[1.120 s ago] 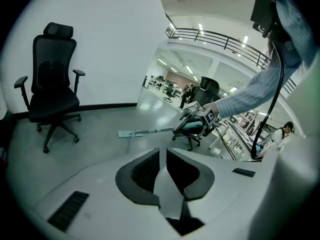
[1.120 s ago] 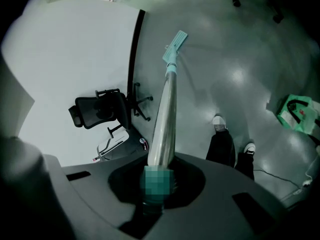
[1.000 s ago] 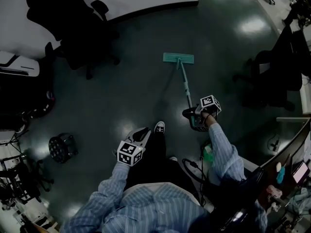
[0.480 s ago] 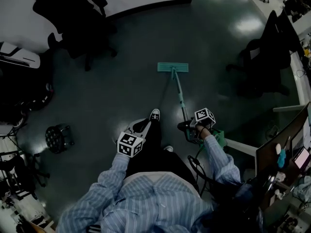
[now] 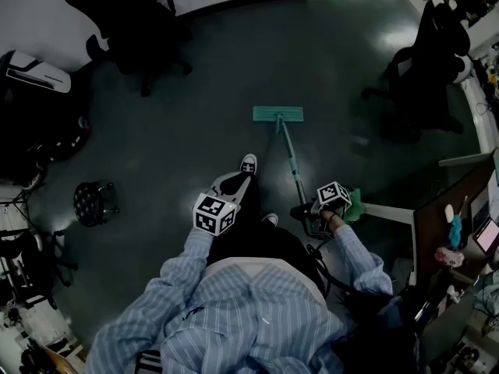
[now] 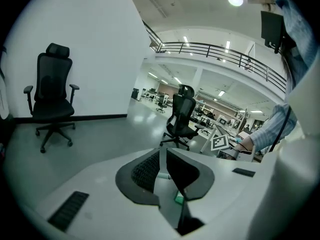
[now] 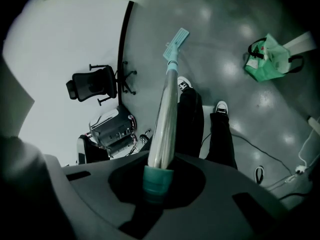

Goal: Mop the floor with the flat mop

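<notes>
The flat mop's teal head (image 5: 277, 114) lies flat on the dark floor ahead of my feet. Its pale handle (image 5: 291, 164) slants back to my right gripper (image 5: 310, 211), which is shut on the handle's teal end. In the right gripper view the handle (image 7: 167, 109) runs from the jaws up to the mop head (image 7: 176, 39). My left gripper (image 5: 231, 185) hovers over my left leg, apart from the mop. In the left gripper view its jaws (image 6: 162, 176) stand almost together with nothing between them.
Black office chairs stand at the back left (image 5: 129, 22) and back right (image 5: 425, 61). A round stool (image 5: 93, 202) is on the left, a green bag (image 5: 353, 206) beside my right hand, and a desk (image 5: 460, 209) on the right. A cable (image 7: 260, 154) lies on the floor.
The mop head has slid back toward my feet as the right gripper drew the handle in toward my body. The left gripper has hardly moved.
</notes>
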`<state>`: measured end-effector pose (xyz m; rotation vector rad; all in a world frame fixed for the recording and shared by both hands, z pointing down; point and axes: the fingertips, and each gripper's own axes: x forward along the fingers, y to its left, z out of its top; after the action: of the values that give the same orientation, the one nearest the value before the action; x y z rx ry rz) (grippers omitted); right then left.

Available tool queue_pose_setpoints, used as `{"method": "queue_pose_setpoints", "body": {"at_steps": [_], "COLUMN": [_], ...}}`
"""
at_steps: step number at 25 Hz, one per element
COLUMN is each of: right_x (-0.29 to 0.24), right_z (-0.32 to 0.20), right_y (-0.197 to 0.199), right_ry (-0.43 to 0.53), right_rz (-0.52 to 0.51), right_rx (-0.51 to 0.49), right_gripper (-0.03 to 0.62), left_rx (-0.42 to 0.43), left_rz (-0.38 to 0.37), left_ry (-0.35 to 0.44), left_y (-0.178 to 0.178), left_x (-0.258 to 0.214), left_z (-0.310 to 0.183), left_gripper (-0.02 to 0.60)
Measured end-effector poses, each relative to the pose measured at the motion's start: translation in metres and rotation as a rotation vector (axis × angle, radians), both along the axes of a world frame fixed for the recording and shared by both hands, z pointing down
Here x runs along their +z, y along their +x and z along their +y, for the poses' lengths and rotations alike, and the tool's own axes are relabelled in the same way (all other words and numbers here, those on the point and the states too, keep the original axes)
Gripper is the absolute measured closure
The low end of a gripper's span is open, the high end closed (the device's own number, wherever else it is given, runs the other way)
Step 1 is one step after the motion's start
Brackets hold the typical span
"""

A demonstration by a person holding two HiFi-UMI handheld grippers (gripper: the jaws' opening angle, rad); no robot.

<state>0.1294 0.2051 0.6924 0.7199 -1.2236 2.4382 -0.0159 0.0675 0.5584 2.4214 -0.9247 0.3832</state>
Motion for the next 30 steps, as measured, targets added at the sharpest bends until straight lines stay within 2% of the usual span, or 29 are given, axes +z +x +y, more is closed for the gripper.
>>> {"method": "queue_pose_setpoints", "body": {"at_steps": [4,11,16,24,30], "right_x": [-0.015,-0.036,-0.042,-0.046,-0.048], "right_z": [0.045,0.127,0.169,0.198,0.197], "right_y": [0.014,0.051,0.056,0.058,0.055], "right_ry": [-0.010,-0.048,-0.056,-0.053,-0.046], "right_rz": [-0.013,0.009,0.020,0.022,0.013], "right_rx": [-0.003,-0.097,-0.122,-0.145,-0.154], "right_gripper": [0.560,0.560,0.560,0.560,0.560], "left_rx": [0.019,0.029,0.035,0.076,0.063], "left_rz": [0.007,0.004,-0.001,-0.022,-0.023], "left_ry": [0.008,0.006,0.002,0.011,0.020], "left_y": [0.006,0.013,0.013,0.018,0.016], "left_x": [-0.001,0.002,0.005,0.008,0.006], "left_z": [0.024,0.060,0.077,0.097,0.099], "left_gripper": [0.537,0.537,0.537,0.537,0.537]}}
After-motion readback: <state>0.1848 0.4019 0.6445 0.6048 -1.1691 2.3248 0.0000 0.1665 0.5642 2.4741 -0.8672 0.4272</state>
